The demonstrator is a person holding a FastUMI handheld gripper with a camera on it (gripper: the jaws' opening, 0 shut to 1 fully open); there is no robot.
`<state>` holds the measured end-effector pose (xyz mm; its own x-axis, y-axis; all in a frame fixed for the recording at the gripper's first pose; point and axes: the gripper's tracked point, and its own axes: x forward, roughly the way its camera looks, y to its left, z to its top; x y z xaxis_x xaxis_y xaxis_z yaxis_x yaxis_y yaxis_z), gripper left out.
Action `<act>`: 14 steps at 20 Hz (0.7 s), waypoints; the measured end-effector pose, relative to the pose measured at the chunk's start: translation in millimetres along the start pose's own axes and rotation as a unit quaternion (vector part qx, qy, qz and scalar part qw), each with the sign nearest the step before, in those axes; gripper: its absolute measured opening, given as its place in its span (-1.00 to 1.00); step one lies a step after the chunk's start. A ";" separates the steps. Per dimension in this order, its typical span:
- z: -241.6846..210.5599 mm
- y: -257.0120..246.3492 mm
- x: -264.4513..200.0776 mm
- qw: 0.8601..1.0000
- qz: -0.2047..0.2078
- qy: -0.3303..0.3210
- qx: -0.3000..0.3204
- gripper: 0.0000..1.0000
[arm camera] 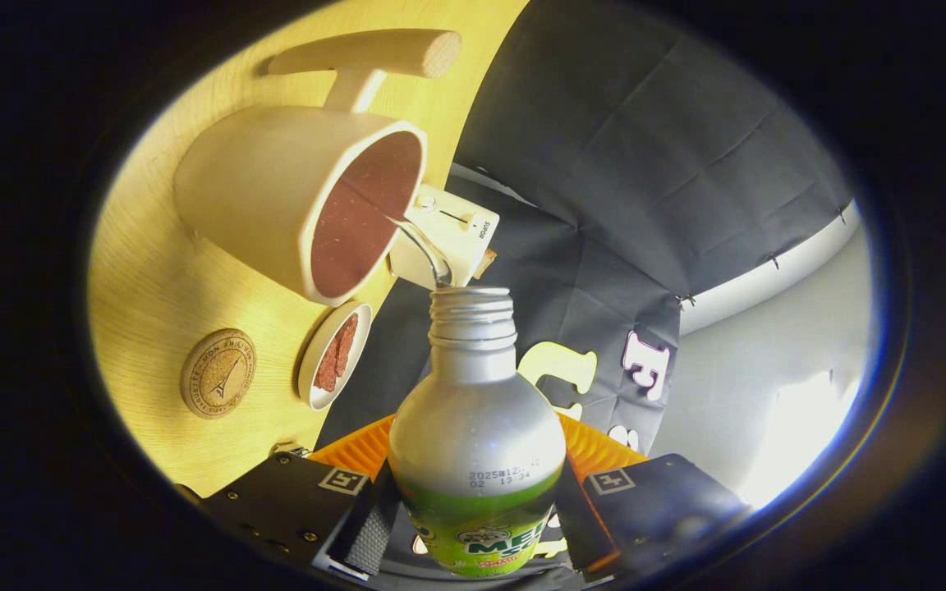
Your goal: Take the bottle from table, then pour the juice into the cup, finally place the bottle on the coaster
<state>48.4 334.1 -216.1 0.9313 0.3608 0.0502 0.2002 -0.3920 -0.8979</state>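
One bottle (pixel 475 427), silvery metal with a green label band, pinched between the two fingers of the tongs (pixel 473 525), one finger pressing on each side of its lower body. Cap off, threaded neck bare. Bottle is tilted toward the cup; a thin clear stream (pixel 426 246) runs from its mouth to the cup's rim.

One cup (pixel 300 197), pale, with a reddish-brown inside, standing on the wooden tabletop (pixel 153 287) just beyond the bottle's mouth. A pale wooden handle (pixel 374 57) with a crossbar juts from its far side.

One small white dish (pixel 333 355) beside the cup, holding a reddish-brown strip.

One round cork coaster (pixel 218 373), bare, near the dish and apart from the cup. Tower drawing at centre, ring of lettering around it, too small to read.

One white boxy device (pixel 448 234) behind the stream.

Bottle label partly hidden by the fingers; printed date code on the metal, not fully legible.
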 end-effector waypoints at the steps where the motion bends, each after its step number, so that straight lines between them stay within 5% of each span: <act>1: -0.8 -0.5 -0.8 1.000 -0.001 0.000 -0.001 0.63; 14: 6.9 13.0 3.2 0.999 0.006 -0.009 -0.049 0.63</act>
<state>51.9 336.0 -230.7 0.9281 0.3710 0.0304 0.2188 -0.4777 -0.8508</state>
